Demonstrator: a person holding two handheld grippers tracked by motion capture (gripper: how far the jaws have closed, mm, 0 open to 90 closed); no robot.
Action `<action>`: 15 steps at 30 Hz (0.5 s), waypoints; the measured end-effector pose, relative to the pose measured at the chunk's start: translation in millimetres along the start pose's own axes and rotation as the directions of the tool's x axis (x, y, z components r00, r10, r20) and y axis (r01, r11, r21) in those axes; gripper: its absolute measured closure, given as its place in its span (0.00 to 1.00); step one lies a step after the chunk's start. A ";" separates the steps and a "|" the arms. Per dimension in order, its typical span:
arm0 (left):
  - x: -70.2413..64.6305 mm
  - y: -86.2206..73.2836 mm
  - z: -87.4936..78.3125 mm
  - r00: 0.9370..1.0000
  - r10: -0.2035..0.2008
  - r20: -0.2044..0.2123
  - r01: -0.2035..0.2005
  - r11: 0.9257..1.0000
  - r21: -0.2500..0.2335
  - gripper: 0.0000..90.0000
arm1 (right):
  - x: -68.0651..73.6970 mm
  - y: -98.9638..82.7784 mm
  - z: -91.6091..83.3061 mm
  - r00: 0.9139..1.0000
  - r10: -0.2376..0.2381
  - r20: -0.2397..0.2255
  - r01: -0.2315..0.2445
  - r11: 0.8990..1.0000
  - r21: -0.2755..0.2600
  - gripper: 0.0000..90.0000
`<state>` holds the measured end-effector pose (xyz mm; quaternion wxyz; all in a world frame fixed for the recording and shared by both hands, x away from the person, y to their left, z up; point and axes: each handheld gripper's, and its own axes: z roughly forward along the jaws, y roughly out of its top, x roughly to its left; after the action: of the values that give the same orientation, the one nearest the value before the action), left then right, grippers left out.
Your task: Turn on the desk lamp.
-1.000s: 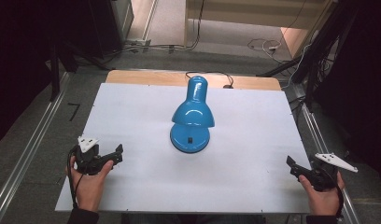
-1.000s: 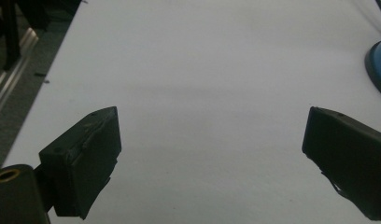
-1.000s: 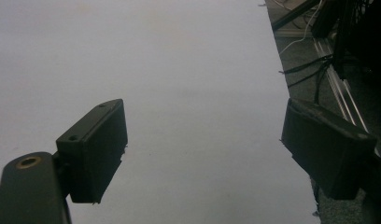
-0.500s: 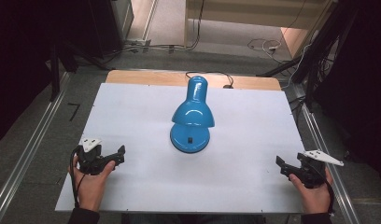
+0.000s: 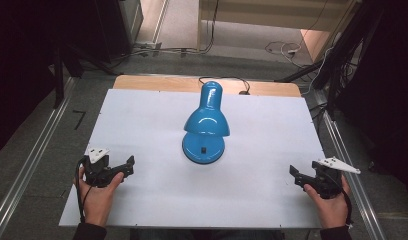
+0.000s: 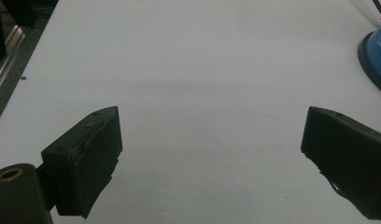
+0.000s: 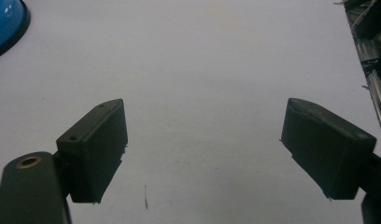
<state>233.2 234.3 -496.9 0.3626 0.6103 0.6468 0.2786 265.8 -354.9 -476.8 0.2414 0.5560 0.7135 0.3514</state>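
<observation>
From the high view I see the blue desk lamp standing mid-table, its black cord running off the far edge. My left gripper and right gripper sit near the front corners, well apart from it. The gripper views show both sets of jaws spread wide over bare white tabletop, lamp base at each frame's edge.

A big white table holds one blue lamp, which stands near the table's middle.
</observation>
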 end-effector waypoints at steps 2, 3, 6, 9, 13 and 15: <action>-0.3 -0.1 0.2 1.000 0.001 -0.001 -0.001 1.000 0.000 0.06 | 2.7 1.8 0.5 0.999 0.025 -0.045 -0.025 1.000 -0.001 0.15; -0.6 -0.3 0.6 1.000 -0.001 0.001 0.001 1.000 0.001 0.06 | 4.1 2.2 0.9 0.999 0.022 -0.047 -0.022 1.000 -0.002 0.15; -1.0 -0.6 1.0 1.000 0.001 0.000 -0.001 1.000 0.000 0.06 | 6.6 3.0 2.0 0.999 0.014 -0.051 -0.014 1.000 0.000 0.15; -0.7 -0.4 0.5 1.000 -0.002 -0.003 0.002 1.000 -0.002 0.06 | 10.3 3.9 2.9 0.998 0.007 -0.060 -0.007 1.000 0.002 0.15; -0.7 -0.7 0.9 1.000 0.000 -0.004 0.000 1.000 0.000 0.06 | 18.5 6.1 4.4 0.997 -0.001 -0.079 0.001 1.000 0.000 0.15; -0.9 -0.7 1.0 1.000 0.001 -0.003 -0.001 1.000 0.000 0.06 | 20.4 6.6 5.1 0.996 -0.006 -0.083 0.005 1.000 -0.003 0.15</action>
<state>233.5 233.3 -497.9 0.3616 0.6101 0.6471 0.2798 268.2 -333.2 -474.0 0.2132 0.5385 0.7240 0.3747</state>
